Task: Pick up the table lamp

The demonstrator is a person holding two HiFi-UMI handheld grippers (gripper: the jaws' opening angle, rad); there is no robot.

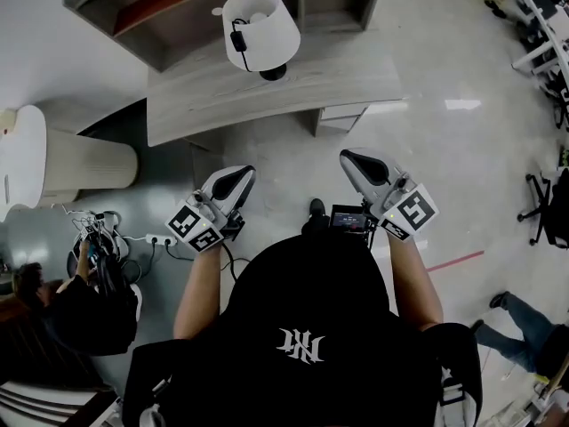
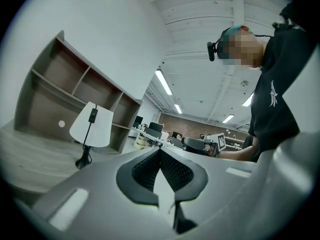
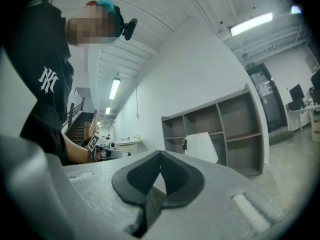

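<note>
Lamp: white-shaded table lamp (image 1: 260, 29) with a black base stands upright on the pale grey wooden desk (image 1: 356, 83), beside open shelves (image 1: 160, 16).
Left: my left gripper (image 1: 240, 176), jaws pressed together, empty, well apart from the lamp.
Right: my right gripper (image 1: 349, 158), jaws likewise together, holding nothing.

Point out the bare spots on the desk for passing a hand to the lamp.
The desk lies bare right of the table lamp, up to its front edge, and left of it too. It is tight only behind, where the shelf unit stands close to the shade.
</note>
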